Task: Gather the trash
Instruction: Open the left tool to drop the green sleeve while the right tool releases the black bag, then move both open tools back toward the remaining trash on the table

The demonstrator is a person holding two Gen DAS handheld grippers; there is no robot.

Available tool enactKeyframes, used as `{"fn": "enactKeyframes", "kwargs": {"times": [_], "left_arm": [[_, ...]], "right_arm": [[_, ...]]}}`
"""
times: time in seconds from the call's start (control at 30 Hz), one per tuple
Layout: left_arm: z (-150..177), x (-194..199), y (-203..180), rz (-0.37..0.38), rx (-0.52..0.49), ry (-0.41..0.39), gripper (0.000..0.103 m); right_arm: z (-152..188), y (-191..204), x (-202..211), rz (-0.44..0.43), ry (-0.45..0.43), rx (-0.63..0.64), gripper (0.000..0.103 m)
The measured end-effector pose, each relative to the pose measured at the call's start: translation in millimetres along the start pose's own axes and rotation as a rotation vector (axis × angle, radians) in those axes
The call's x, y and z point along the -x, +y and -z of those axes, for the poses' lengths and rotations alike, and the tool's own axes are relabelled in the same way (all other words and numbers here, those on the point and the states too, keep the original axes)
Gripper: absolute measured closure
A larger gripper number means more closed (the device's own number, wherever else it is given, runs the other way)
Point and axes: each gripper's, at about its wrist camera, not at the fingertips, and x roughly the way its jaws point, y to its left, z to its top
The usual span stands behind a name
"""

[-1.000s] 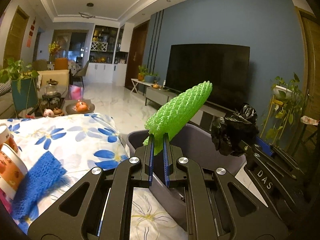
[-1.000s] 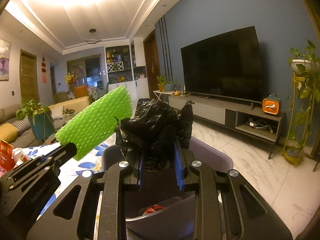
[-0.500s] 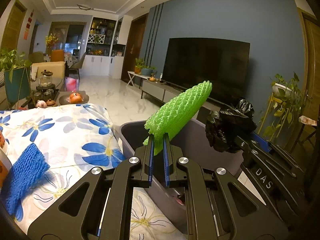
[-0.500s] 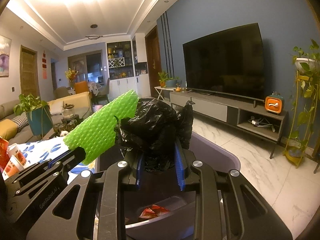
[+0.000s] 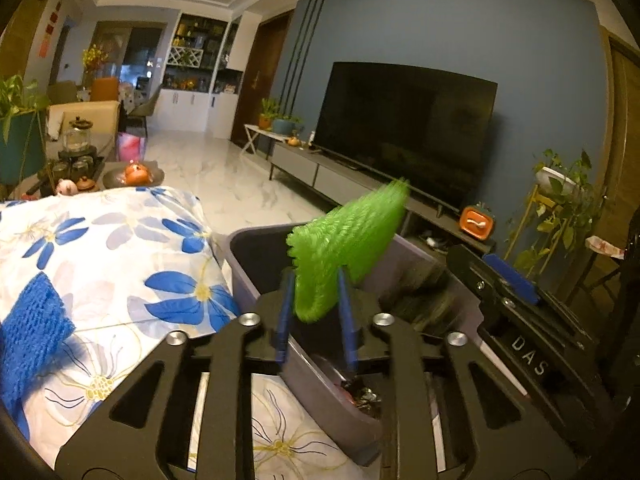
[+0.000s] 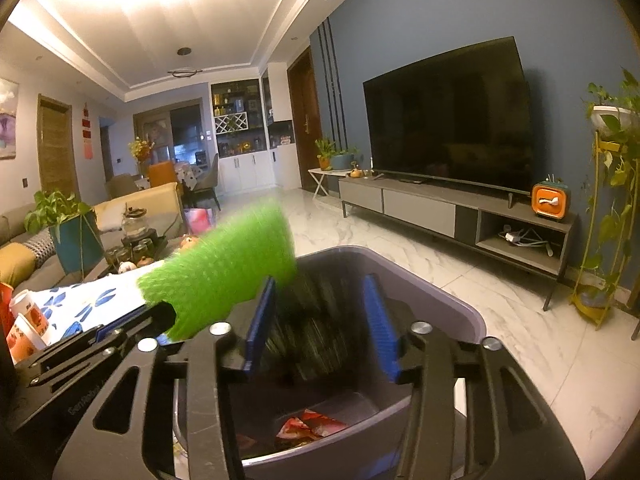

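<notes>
Both grippers hang over a grey trash bin [image 5: 256, 272] [image 6: 448, 300] beside the flowered table. My left gripper [image 5: 314, 316] has its jaws apart; a green foam net [image 5: 348, 240] sits loose and blurred between them above the bin, also in the right wrist view [image 6: 224, 276]. My right gripper [image 6: 320, 320] is open; a black plastic bag [image 6: 316, 320] is a dark blur between its pads, dropping into the bin. Red wrappers [image 6: 312, 426] lie on the bin floor.
A blue foam net [image 5: 28, 344] lies on the flowered tablecloth [image 5: 120, 248] at left. Paper cups [image 6: 24, 320] stand at the table's far left. A TV [image 6: 452, 120] on a low cabinet, plants and marble floor lie beyond.
Both grippers have opened. The black bag has left the right gripper and falls blurred into the bin. The green net has come loose in the left gripper and tilts down.
</notes>
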Motion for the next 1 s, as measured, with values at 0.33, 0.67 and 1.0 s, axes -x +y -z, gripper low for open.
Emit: {"fn": "enactKeyframes", "kwargs": {"times": [0.33,0.67,1.0], "left_arm": [[4,31,-4,-0.099,-0.044,-0.066,0.022],[14,95,11,-0.246,-0.075,-0.101,0.012],[38,177,49,-0.382,-0.041,-0.125,0.007]], "right_arm": [[1,1,17,0.033,-0.014,-0.006,0.034],[7,12,55,0.046,-0.031,0.005,0.014],[8,37,104,-0.019,-0.044,-0.004,0.008]]}}
